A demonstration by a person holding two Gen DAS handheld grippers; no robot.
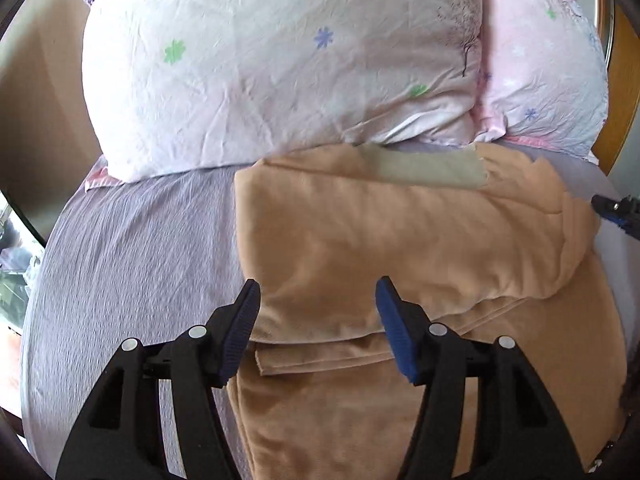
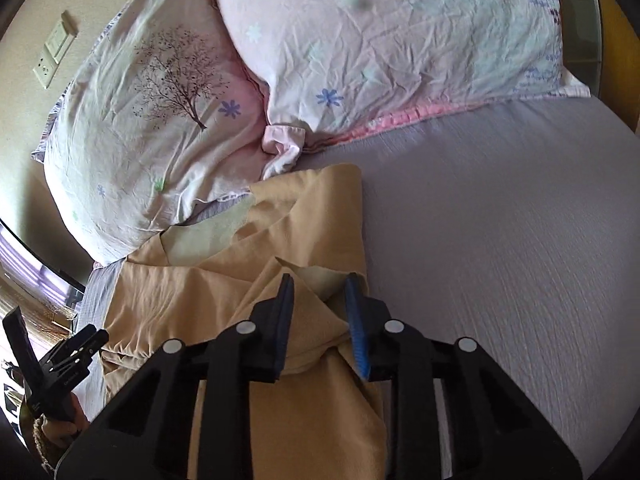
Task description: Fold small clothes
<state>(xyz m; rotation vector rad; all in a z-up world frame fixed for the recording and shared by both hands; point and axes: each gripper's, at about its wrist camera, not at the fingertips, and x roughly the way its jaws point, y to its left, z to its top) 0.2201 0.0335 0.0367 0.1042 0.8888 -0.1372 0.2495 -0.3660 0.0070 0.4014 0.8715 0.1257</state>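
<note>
A tan garment (image 1: 360, 248) with a grey-green waistband (image 1: 424, 168) lies partly folded on the lavender bed sheet (image 1: 132, 256). My left gripper (image 1: 316, 292) is open and empty, hovering over the garment's folded left part. In the right wrist view the same garment (image 2: 224, 280) lies bunched, and my right gripper (image 2: 320, 284) has its jaws partly closed around a raised fold of it (image 2: 316, 320). The right gripper's tip shows at the right edge of the left wrist view (image 1: 616, 212). The left gripper shows at the lower left of the right wrist view (image 2: 68, 356).
Two pale pink flowered pillows (image 1: 256, 60) (image 1: 544, 68) lie just behind the garment. In the right wrist view they are the tree-print pillow (image 2: 160, 120) and the second pillow (image 2: 400, 40). A wall with a switch and socket (image 2: 54, 52) is at the left. Bare sheet (image 2: 500, 240) stretches right.
</note>
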